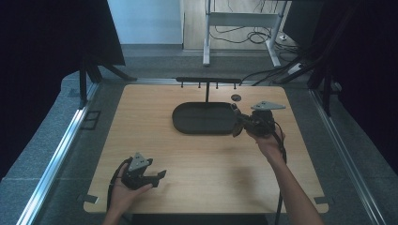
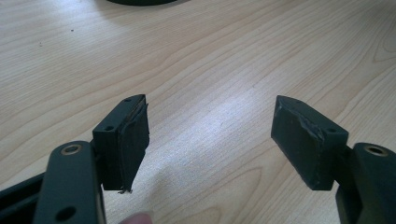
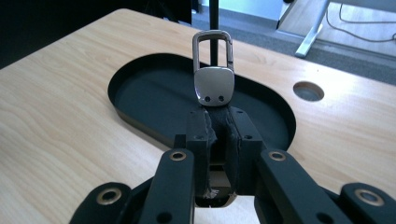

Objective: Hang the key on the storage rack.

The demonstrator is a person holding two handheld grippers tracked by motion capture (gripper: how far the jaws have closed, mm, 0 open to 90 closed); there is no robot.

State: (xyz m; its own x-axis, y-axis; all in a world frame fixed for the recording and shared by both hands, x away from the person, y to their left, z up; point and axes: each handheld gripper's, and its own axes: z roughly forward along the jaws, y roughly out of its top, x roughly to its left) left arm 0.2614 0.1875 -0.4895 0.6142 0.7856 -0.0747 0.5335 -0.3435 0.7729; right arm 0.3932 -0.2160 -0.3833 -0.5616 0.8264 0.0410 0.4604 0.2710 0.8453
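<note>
- The right tool [image 3: 219,126] is gripping a silver key clip [image 3: 213,70] by its lower end, with the two black jaws closed tight against whatever hangs below the metal plate.
- In the right gripper view the key clip is standing upright above the jaws, its open loop at the top and its two small rivets facing the camera.
- The key clip is hanging over the near edge of a black oval tray [image 3: 140,100], clear of the tray floor.
- In the high view the right tool [image 1: 238,123] is sitting at the right end of the tray [image 1: 202,118], with the person's right hand [image 1: 268,140] wrapped around its body and the grey three-cornered plate showing on top.
- The clip itself is too small to pick out in the high view.
- A thin black post [image 3: 214,16] is rising behind the tray, and in the high view it is carrying a rack of small hooks [image 1: 208,81] along the far edge of the worktop [image 1: 197,168].
- A round hole [image 3: 308,91] is showing in the worktop just to the right of the tray.
- The left tool [image 2: 210,135] is standing open, its jaws well apart with nothing between them, pointing across bare wood.
- In the high view the left tool [image 1: 159,177] is resting low at the near left of the worktop, held in the person's left hand [image 1: 124,190], well apart from the tray.
</note>
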